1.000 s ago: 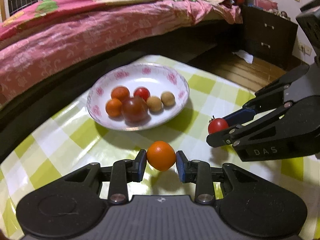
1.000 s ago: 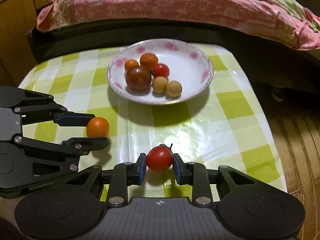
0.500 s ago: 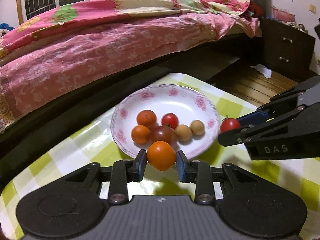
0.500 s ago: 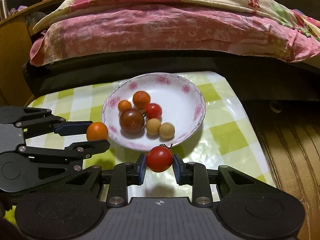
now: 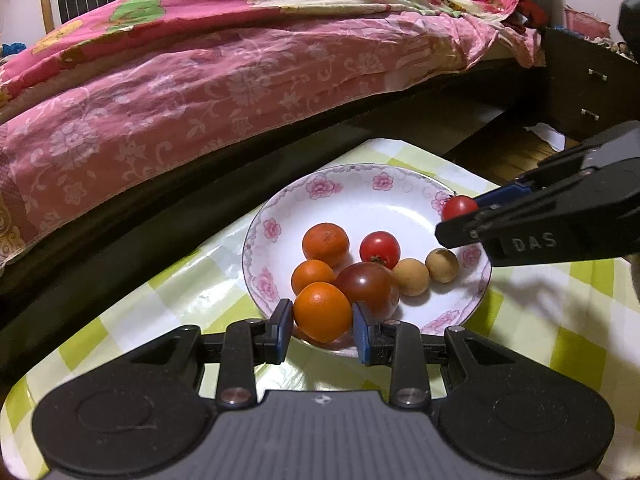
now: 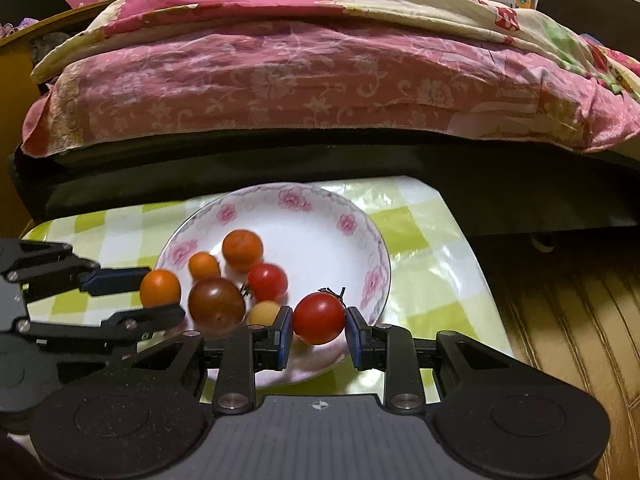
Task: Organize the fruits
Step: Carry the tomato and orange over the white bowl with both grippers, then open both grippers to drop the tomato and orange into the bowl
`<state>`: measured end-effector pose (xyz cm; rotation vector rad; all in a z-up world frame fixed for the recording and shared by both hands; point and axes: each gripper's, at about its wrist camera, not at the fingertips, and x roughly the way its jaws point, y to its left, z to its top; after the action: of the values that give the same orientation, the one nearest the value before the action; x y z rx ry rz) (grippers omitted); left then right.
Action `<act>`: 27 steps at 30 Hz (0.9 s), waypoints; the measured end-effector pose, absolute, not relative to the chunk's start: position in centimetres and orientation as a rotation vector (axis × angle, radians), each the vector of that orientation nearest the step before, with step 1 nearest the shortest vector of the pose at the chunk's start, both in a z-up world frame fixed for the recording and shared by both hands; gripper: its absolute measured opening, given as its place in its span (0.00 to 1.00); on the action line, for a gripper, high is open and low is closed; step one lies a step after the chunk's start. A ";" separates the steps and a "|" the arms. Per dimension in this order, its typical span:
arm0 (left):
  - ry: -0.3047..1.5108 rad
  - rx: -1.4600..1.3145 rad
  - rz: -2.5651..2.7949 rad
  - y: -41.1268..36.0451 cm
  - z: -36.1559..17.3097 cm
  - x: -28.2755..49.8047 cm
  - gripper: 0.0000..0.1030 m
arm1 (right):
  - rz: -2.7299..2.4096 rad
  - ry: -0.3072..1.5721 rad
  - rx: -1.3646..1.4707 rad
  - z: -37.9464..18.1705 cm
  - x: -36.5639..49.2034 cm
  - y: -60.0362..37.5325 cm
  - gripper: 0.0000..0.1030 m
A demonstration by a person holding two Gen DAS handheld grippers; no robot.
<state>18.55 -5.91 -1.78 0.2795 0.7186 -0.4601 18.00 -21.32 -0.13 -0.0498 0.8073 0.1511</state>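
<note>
While both grippers hang over the near rim of the flowered plate [image 5: 280,208], each one has a fruit pinched between its blue pads. The left gripper [image 5: 322,326] is clamped on a small orange [image 5: 322,312], at the plate's left edge. The right gripper [image 6: 318,330] is closed around a red tomato [image 6: 319,318] with a bit of stem, over the right side of the plate. Already in the plate: two more oranges, a red tomato, a dark brownish tomato [image 5: 368,286] and two tan round fruits. The plate sits on a green checked tablecloth [image 5: 560,320] beside a bed with a pink cover [image 6: 320,80].
</note>
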 end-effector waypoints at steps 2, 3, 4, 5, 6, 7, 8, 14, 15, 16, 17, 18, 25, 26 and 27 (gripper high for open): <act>0.711 0.279 -0.466 -6.0 -1.7 18.7 0.38 | 0.151 0.803 -0.052 -0.4 18.6 -21.4 0.23; 0.707 0.278 -0.468 -6.1 -1.6 18.8 0.38 | 0.151 0.802 -0.057 -0.6 18.8 -21.4 0.23; 0.706 0.275 -0.470 -6.2 -1.6 18.9 0.38 | 0.150 0.803 -0.060 -0.8 19.0 -21.5 0.23; 0.705 0.270 -0.472 -6.2 -1.5 19.0 0.38 | 0.147 0.804 -0.060 -0.9 19.3 -21.5 0.23; 0.705 0.266 -0.475 -6.2 -1.5 19.0 0.38 | 0.146 0.803 -0.057 -1.1 19.6 -21.6 0.23; 0.704 0.265 -0.476 -6.2 -1.5 19.0 0.38 | 0.147 0.806 -0.056 -1.2 19.8 -21.6 0.23; 0.702 0.266 -0.476 -6.2 -1.4 19.1 0.38 | 0.148 0.806 -0.053 -1.4 20.0 -21.7 0.23; 0.699 0.268 -0.478 -6.1 -1.6 18.9 0.39 | 0.159 0.811 -0.053 -1.8 20.5 -21.4 0.24; 0.701 0.266 -0.478 -6.0 -1.6 18.9 0.39 | 0.157 0.811 -0.051 -1.9 20.6 -21.4 0.24; 0.702 0.266 -0.478 -6.0 -1.6 18.9 0.39 | 0.157 0.814 -0.051 -1.9 20.6 -21.4 0.24; 0.701 0.266 -0.476 -6.0 -1.6 18.8 0.39 | 0.157 0.818 -0.050 -1.9 20.6 -21.5 0.24; 0.701 0.267 -0.475 -5.9 -1.6 18.8 0.41 | 0.156 0.819 -0.049 -2.0 20.6 -21.5 0.24; 0.705 0.263 -0.469 -5.9 -1.6 18.9 0.43 | 0.152 0.811 -0.047 -1.8 20.7 -21.5 0.24; 0.704 0.263 -0.469 -5.9 -1.5 18.8 0.43 | 0.151 0.811 -0.047 -1.9 20.7 -21.5 0.24; 0.704 0.263 -0.468 -5.9 -1.5 18.8 0.43 | 0.151 0.813 -0.046 -1.9 20.7 -21.6 0.24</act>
<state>18.80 -5.87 -1.51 0.2626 0.7039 -0.4682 20.69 -21.56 -1.86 -0.0462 0.8129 0.1507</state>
